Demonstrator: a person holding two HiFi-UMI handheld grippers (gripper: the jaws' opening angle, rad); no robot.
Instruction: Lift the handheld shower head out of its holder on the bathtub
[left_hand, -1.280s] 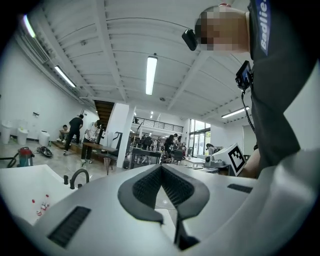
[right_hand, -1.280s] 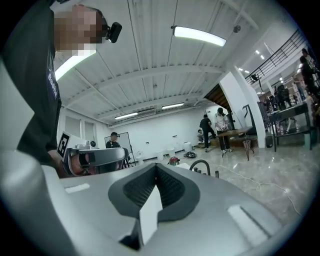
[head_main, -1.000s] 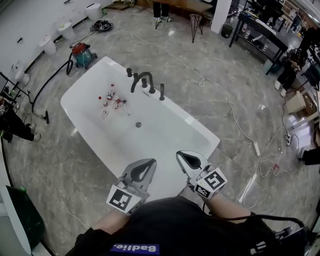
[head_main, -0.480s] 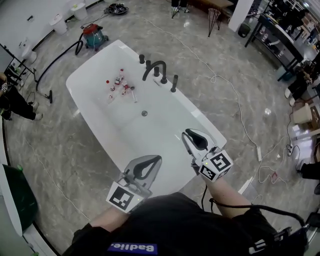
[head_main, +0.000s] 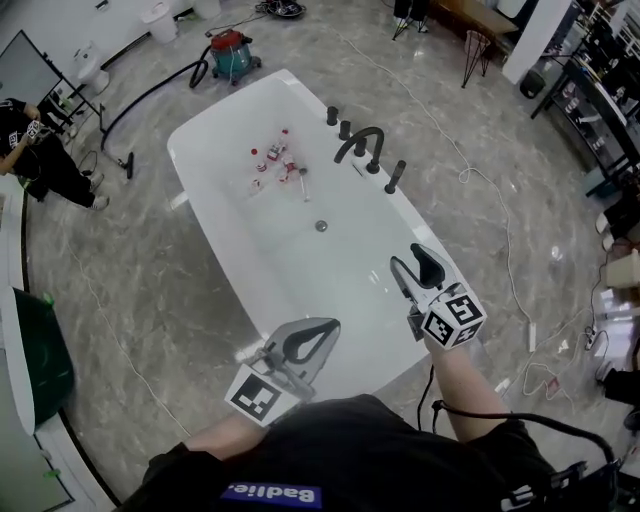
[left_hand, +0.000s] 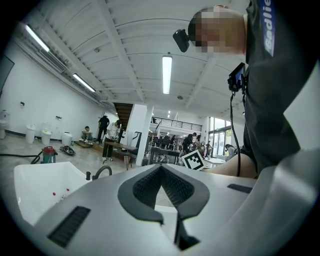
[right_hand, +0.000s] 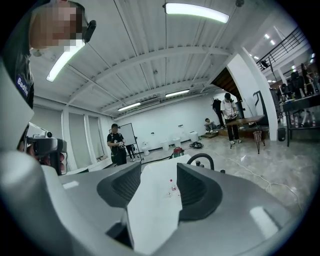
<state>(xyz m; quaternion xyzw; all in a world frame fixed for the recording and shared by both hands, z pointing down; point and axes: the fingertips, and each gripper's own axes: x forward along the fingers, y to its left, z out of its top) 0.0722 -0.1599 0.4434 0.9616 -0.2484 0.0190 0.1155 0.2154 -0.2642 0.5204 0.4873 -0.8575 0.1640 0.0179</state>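
Right gripper (head_main: 410, 262) jaws have just been opening and are now gaping, empty, probably readying a grasp; left gripper (head_main: 330, 325) is keeping shut. Black handheld shower head (head_main: 397, 174) is standing in its holder (head_main: 393, 189) on the white bathtub (head_main: 190, 150) rim, at twelve o'clock, well apart.

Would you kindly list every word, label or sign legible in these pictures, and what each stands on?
"Badlie." – white print on a blue patch on the person's dark shirt.
Left-hand marker cube and right-hand marker cube: black-and-white patterns only, no words.
Small red-capped bottles in the white bathtub: labels too small to read.
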